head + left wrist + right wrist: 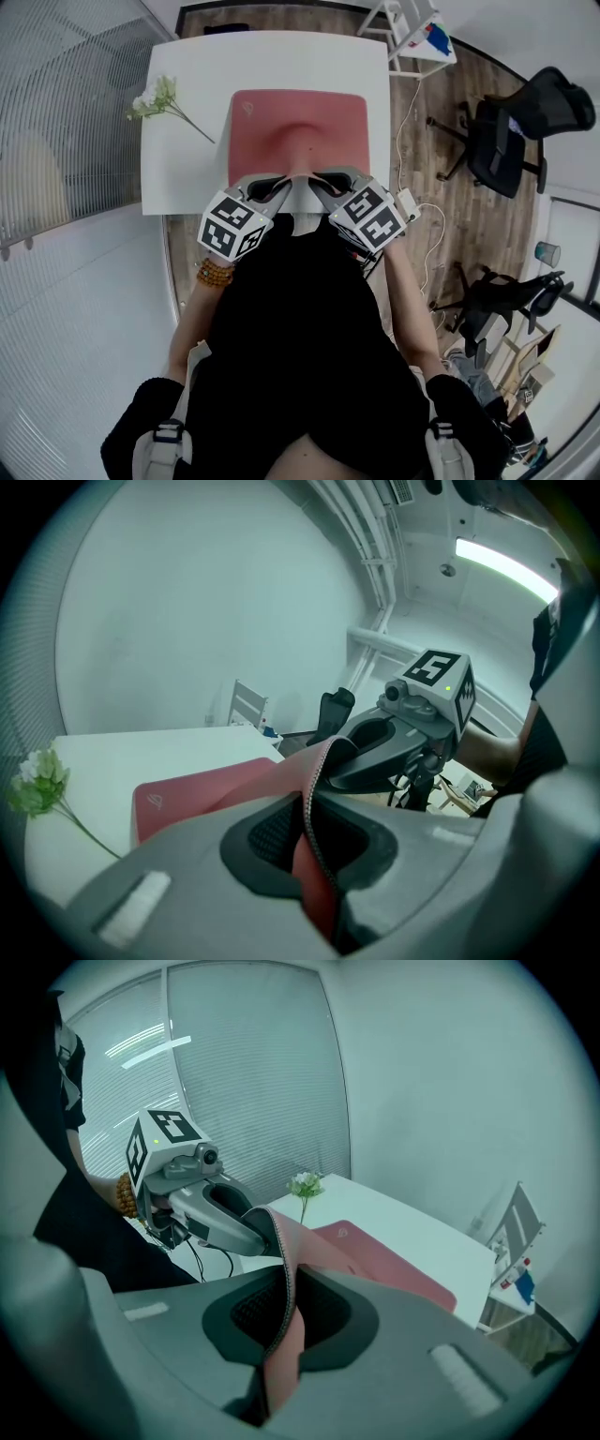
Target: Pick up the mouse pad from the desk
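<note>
The mouse pad [298, 127], a single red one, is seen with most of its area lying flat on the white worktop [187, 122], while the middle of its near edge is raised into a soft ridge. That edge is pinched from both sides of the ridge. The left hand-held gripper [269, 190] is closed on it, the stitched rim being clamped upright between its dark pads, and the right hand-held gripper [328, 183] is clamped on the same edge just beside it in the same way. Two hand-held grippers are thus counted, both holding the one pad and neither empty. The grip is judged to have been taken at the near edge because so thin and limp a sheet offers no purchase from above. With the rim held, the pad can be peeled up from the surface instead of dragged across it. The closeness of the two grips explains why only a narrow tent is raised while the outer corners are left down. The lift is judged to be barely under way, since the far half has not yet been freed. Further out, one flower sprig [161, 98] is laid on the worktop well apart from the pad, at its left. One bead bracelet [214, 274] is worn on the left wrist. Two office chairs [520, 122] are counted on the wooden floor at the right.
</note>
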Action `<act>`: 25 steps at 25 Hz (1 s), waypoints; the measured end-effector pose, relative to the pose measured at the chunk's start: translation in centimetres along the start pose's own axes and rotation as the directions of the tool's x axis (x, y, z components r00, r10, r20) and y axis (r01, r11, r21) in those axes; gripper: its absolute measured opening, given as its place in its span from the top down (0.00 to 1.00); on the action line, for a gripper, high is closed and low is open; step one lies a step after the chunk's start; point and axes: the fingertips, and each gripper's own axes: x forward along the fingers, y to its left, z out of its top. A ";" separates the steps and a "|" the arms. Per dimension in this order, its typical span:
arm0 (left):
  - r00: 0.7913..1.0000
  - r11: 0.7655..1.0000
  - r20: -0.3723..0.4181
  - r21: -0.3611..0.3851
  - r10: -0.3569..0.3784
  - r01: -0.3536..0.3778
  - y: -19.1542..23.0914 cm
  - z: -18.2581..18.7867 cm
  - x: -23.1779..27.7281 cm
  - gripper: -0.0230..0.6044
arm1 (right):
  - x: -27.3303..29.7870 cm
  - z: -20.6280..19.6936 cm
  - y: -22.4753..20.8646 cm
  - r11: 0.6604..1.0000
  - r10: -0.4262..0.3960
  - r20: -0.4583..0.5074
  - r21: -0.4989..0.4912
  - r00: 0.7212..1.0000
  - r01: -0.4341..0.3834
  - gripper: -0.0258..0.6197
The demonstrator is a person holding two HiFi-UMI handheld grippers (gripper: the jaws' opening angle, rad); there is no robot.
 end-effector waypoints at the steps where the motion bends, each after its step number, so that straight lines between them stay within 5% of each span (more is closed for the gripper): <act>1: 1.000 1.000 0.006 0.001 0.001 -0.001 -0.1 0.2 -0.1 0.93 | -0.2 0.1 0.1 1.000 0.000 0.007 0.003 1.000 0.000 0.89; 11: 0.995 1.000 0.101 0.011 0.018 -0.020 -0.6 3.2 -2.0 0.93 | -2.2 2.2 0.7 0.998 0.024 0.111 0.052 0.994 -0.030 0.89; 25: 0.964 0.998 0.264 0.054 -0.008 -0.007 -1.9 9.3 -4.7 0.93 | -6.5 8.1 0.1 1.000 -0.014 0.242 -0.021 0.970 0.020 0.89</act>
